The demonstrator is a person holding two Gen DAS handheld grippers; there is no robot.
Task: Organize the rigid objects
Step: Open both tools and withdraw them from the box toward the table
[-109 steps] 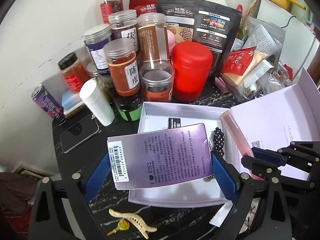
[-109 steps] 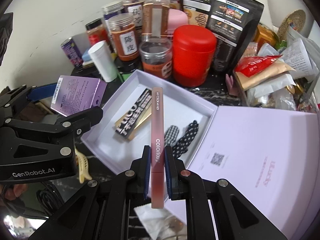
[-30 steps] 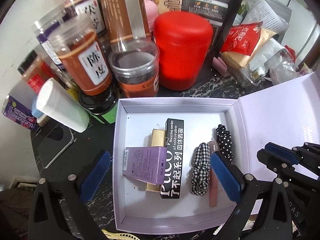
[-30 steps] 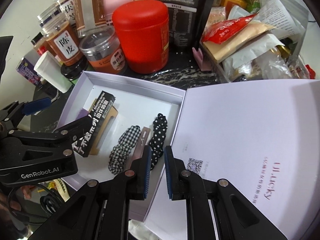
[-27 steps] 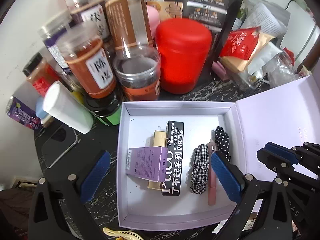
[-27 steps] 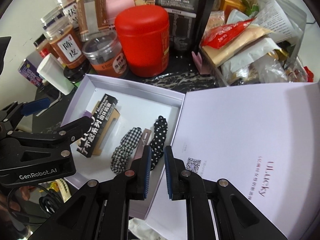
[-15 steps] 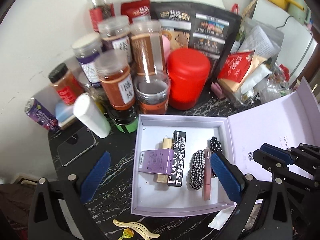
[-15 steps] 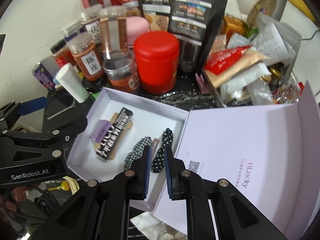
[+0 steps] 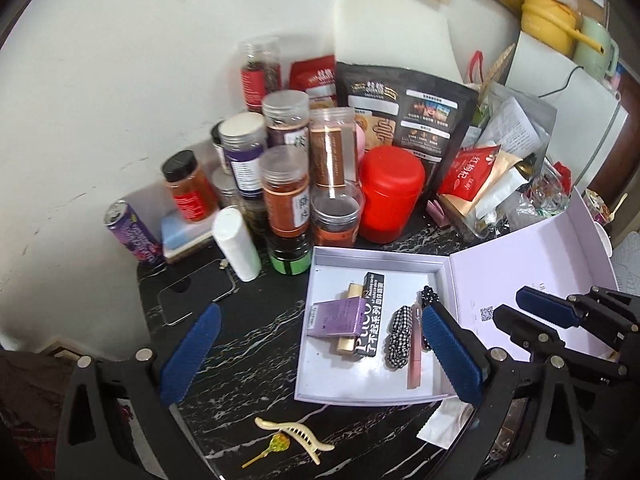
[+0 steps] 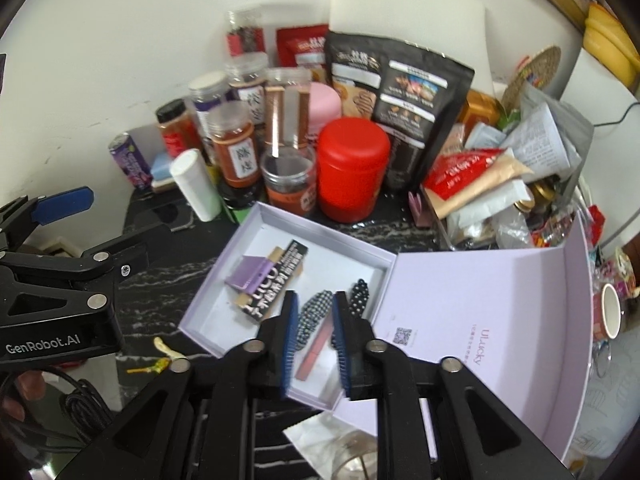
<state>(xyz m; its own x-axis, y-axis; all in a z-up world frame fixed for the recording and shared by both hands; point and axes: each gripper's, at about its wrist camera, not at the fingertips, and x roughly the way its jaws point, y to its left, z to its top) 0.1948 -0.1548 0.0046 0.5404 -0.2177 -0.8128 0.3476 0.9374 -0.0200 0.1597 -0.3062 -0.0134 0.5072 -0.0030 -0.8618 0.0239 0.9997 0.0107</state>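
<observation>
A lilac box (image 9: 372, 396) lies open on the black marble table, its lid (image 9: 532, 272) folded out to the right. Inside lie a purple carton (image 9: 334, 318), a black carton (image 9: 370, 314), a gold stick (image 9: 348, 342), two hair scrunchies (image 9: 400, 332) and a pink lip-gloss stick (image 9: 415, 356). The box also shows in the right wrist view (image 10: 224, 320). My left gripper (image 9: 316, 352) is open and empty, held high above the box. My right gripper (image 10: 314, 336) is slightly open and empty, above the box's near right corner.
Jars and spice bottles (image 9: 284, 196), a red canister (image 9: 390, 196), a black pouch (image 9: 404, 108) and snack packets (image 9: 480, 184) crowd the back. A white bottle (image 9: 238, 248), a can (image 9: 132, 232) and a phone (image 9: 192, 296) sit left. A cream hair claw (image 9: 294, 438) lies in front.
Both grippers have pulled up and back from the box, so more of the table shows. The purple carton and pink stick, held 3.6 s ago, lie in the box. The right jaws have opened slightly.
</observation>
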